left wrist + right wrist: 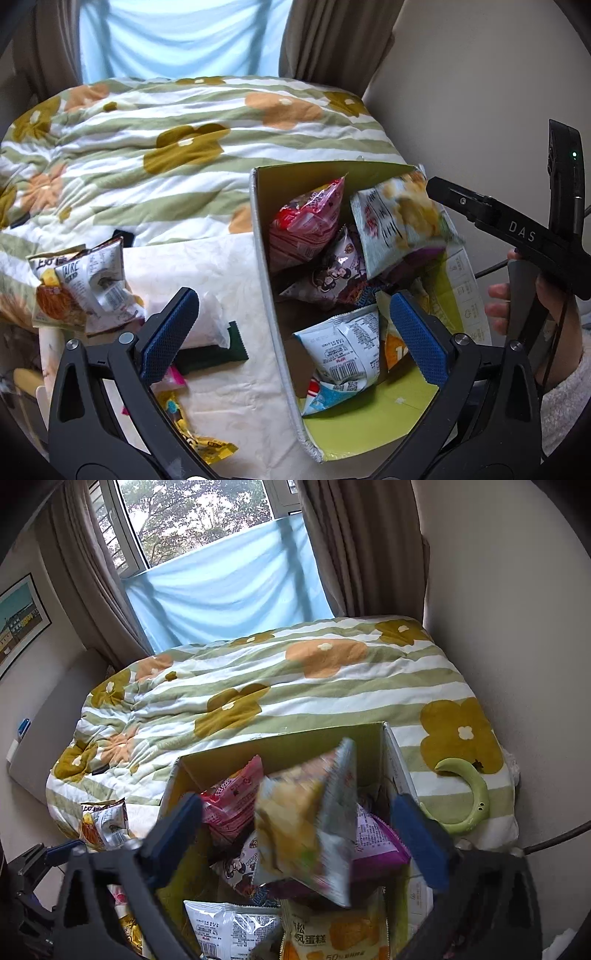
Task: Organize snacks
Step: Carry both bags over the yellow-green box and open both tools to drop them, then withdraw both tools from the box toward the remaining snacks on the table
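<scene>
Loose packets at ten o'clock of the left hand-held gripper (291,325)

Both wide open, empty; chip bag (310,823) unheld between right hand-held gripper (303,834) pads over box (266,258); dark bar (210,354) nearest, lying crosswise.

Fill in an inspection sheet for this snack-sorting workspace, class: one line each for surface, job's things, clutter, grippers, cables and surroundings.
Surface: cream tabletop against a flowered quilt.
Job's things: open cardboard box holding several snack packets; a chip packet, blurred, above them; loose packets left of the box.
Clutter: dark green bar, white wrapper, yellow packet on the tabletop.
Grippers: left gripper and right gripper, jaws wide, pressing on nothing.
Cables: dark cable by the hand.
Surroundings: window, brown curtains, blue cloth, green ring on the quilt.
</scene>
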The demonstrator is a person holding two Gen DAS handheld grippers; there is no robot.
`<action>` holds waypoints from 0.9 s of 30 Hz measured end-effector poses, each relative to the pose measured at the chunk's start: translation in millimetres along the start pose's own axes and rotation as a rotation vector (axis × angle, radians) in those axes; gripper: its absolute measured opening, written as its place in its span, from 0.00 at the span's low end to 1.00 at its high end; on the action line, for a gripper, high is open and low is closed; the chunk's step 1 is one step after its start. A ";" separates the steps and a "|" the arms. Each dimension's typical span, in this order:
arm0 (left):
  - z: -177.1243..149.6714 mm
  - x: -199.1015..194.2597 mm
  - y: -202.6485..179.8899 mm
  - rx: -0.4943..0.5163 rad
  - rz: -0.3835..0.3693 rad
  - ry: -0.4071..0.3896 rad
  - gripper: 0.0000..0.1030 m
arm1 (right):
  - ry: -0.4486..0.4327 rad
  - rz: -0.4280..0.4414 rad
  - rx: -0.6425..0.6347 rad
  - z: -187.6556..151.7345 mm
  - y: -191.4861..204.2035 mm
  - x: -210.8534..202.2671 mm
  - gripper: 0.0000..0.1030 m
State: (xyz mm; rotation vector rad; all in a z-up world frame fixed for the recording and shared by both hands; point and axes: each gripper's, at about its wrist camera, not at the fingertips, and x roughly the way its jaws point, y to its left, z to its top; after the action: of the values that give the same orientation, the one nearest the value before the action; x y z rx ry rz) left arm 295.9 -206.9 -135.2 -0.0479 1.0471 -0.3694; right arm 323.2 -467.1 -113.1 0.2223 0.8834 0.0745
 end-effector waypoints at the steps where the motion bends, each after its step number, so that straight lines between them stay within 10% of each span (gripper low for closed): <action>1: -2.8 -0.6 0.9 0.000 0.008 0.001 0.99 | -0.008 0.008 0.004 -3.1 -1.5 -2.1 1.00; 27: -61.2 -134.3 35.8 -0.049 0.147 -0.186 0.99 | -0.068 0.125 -0.201 -49.2 50.9 -101.7 1.00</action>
State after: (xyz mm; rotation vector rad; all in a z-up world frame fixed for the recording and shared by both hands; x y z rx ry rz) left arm 193.9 -122.0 -61.4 -0.0481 0.8699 -0.2017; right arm 222.2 -425.3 -54.8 0.0912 0.7876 0.2691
